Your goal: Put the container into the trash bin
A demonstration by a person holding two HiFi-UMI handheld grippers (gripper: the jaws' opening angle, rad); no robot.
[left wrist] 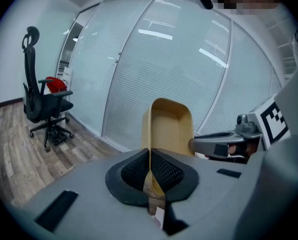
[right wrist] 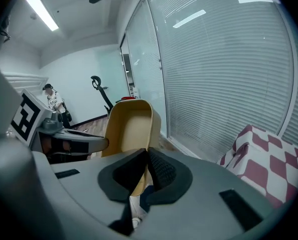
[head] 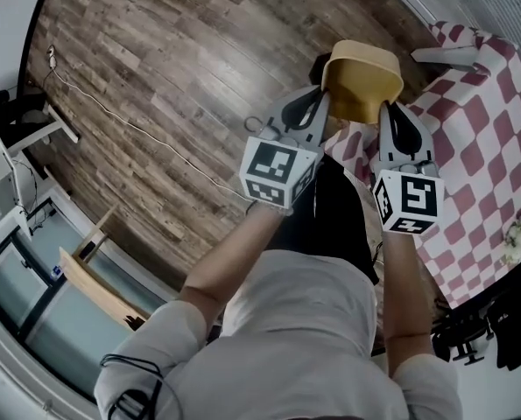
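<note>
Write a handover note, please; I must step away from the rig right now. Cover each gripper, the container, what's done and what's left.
Left gripper: jaws shut on the left rim of the container.
Right gripper: jaws shut on the opposite rim.
Container: tan, looks empty, held in the air between both grippers, over the wood floor beside the checked tablecloth.
Done: container picked up.
Left: carry it to the trash bin, which I cannot make out in these views, and release it there.

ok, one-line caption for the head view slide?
Left gripper and right gripper pinch opposite rims of a tan container above the wood floor, beside a checkered table.
</note>
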